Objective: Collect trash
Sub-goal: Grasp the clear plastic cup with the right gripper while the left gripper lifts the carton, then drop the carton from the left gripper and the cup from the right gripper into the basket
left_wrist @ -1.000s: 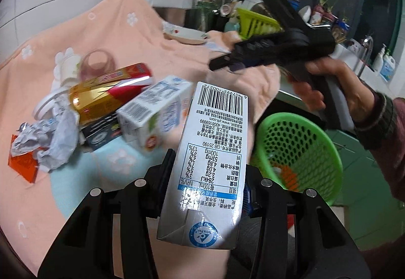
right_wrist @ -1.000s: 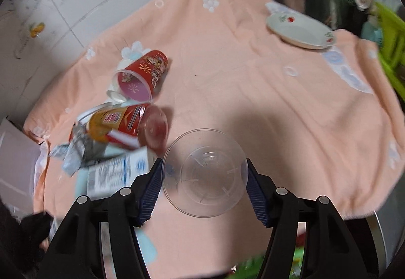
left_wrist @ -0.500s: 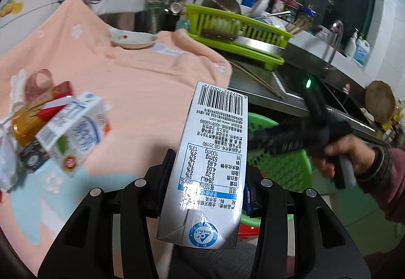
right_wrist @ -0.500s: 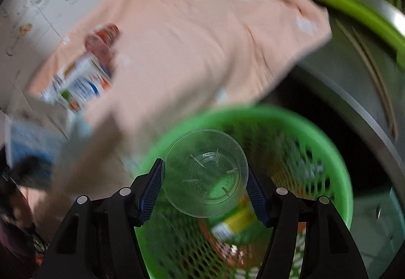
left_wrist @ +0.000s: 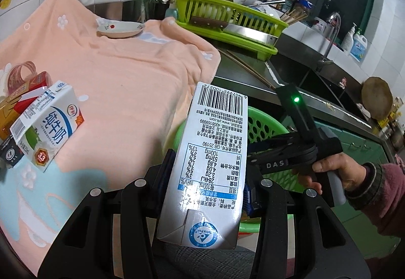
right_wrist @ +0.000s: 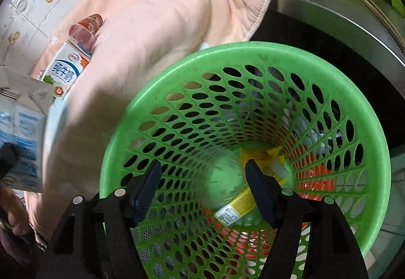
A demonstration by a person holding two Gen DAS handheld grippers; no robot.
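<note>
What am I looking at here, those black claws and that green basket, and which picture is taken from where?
No robot: a person holds a hand-held gripper in each hand, each with a camera looking along its fingers. The left camera shows the left gripper shut on a milk carton, and the person's other hand holding the right gripper. The right camera looks down into the green basket; the right gripper has just been opening, and a blurred clear cup shows between its pads, apparently released. Another milk carton and a red cup lie on the peach towel.
</note>
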